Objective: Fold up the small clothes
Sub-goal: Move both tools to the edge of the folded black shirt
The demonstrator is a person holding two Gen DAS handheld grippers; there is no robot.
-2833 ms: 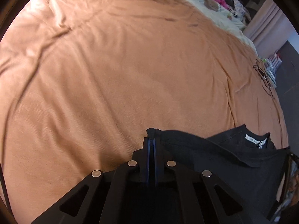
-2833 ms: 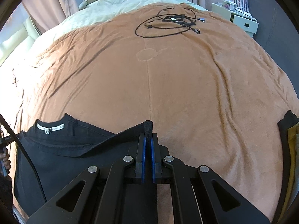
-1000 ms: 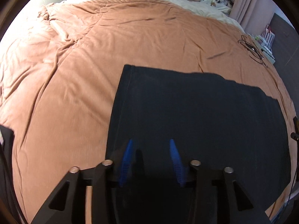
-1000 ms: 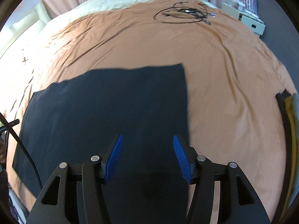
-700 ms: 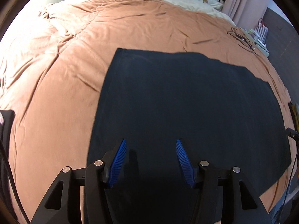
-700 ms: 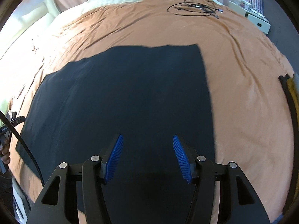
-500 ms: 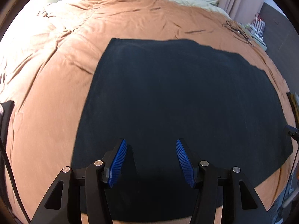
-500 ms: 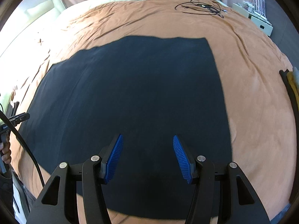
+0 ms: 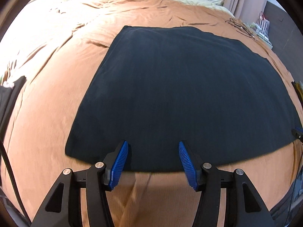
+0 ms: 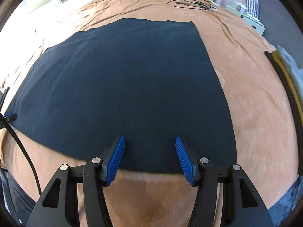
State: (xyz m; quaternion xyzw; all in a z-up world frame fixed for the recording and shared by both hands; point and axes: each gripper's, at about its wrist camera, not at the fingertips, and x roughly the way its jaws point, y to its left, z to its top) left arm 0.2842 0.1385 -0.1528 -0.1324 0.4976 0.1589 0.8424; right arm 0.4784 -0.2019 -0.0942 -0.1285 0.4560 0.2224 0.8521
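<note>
Black garment, probably a folded shirt, lies flat on the bed's brown blanket; left claw and right claw, released, hover at its near edge, placed for regrasping.

We count one black garment spread flat on one brown blanket, two hand-held grippers, and one tangle of black cables at one o'clock.

The garment lies flat on the blanket, cables behind it.
</note>
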